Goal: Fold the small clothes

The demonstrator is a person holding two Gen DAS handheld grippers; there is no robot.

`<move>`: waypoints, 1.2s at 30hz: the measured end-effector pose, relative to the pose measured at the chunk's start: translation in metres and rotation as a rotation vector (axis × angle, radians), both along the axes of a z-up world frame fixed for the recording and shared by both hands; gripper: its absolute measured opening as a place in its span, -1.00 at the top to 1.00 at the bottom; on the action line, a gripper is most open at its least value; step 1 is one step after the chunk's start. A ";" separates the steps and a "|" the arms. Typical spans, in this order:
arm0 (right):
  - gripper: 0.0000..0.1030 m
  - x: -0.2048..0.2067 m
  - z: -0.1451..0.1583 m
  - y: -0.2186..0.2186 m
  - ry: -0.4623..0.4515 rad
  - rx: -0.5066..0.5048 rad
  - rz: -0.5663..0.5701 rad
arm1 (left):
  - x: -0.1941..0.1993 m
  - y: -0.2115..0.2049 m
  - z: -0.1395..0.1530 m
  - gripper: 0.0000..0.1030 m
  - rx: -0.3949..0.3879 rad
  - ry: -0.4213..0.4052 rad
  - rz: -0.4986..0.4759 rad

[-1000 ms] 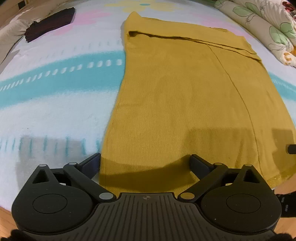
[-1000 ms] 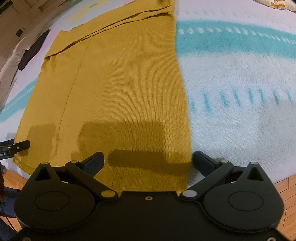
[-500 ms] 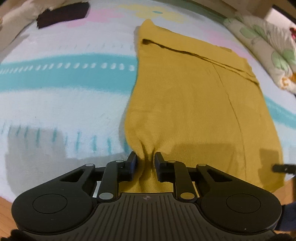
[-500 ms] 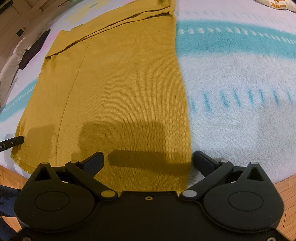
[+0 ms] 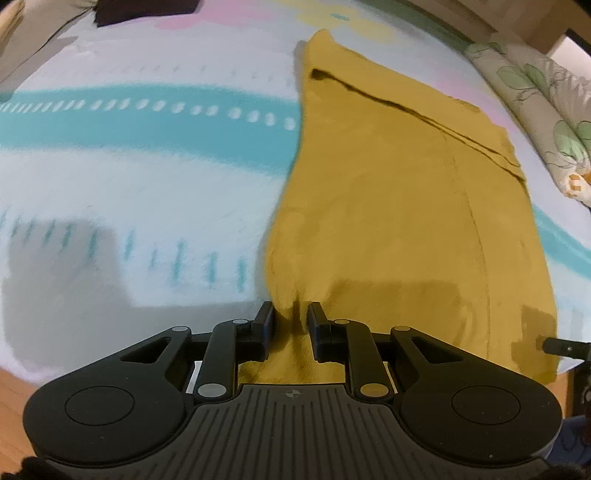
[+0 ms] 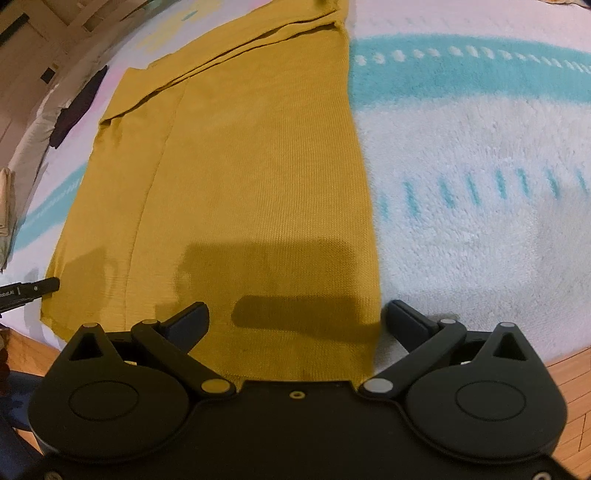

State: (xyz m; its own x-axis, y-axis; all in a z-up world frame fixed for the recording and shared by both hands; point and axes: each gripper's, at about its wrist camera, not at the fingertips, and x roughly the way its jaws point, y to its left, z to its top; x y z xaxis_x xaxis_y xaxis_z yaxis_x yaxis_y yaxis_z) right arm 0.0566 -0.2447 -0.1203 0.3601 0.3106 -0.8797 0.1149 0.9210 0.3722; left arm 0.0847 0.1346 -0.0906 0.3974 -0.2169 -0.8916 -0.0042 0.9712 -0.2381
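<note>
A mustard-yellow knitted garment lies spread out lengthwise on a fluffy white blanket with teal stripes and dashes, its near hem reaching the edge of the bed, where a strip of wooden floor shows. The left gripper has its jaws drawn close together on the near left corner of the garment, and the knit bunches up into a small ridge between the two fingers. The right gripper sits at the near right corner with its jaws spread wide, one finger over the yellow fabric and the other over the blanket just beside the garment's edge, holding nothing. At the far end a folded band of the garment runs across its width. A dark piece of clothing lies well apart at the far left, and a floral quilt is bundled along the far right.
</note>
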 end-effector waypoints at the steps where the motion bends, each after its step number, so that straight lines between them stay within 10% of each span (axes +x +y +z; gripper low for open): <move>1: -1.00 0.000 0.000 -0.001 0.000 0.004 -0.002 | 0.000 0.002 0.000 0.62 -0.003 0.005 0.008; 15: -0.85 -0.003 0.005 -0.012 0.001 0.023 0.010 | -0.002 0.012 -0.005 0.93 -0.168 -0.015 0.008; 20: 0.71 -0.008 0.008 -0.035 -0.032 0.148 -0.064 | -0.002 0.016 0.009 0.93 -0.178 -0.118 0.055; 36: 0.71 0.005 0.053 -0.048 -0.405 0.400 -0.205 | 0.023 0.021 0.059 0.93 -0.276 -0.304 0.183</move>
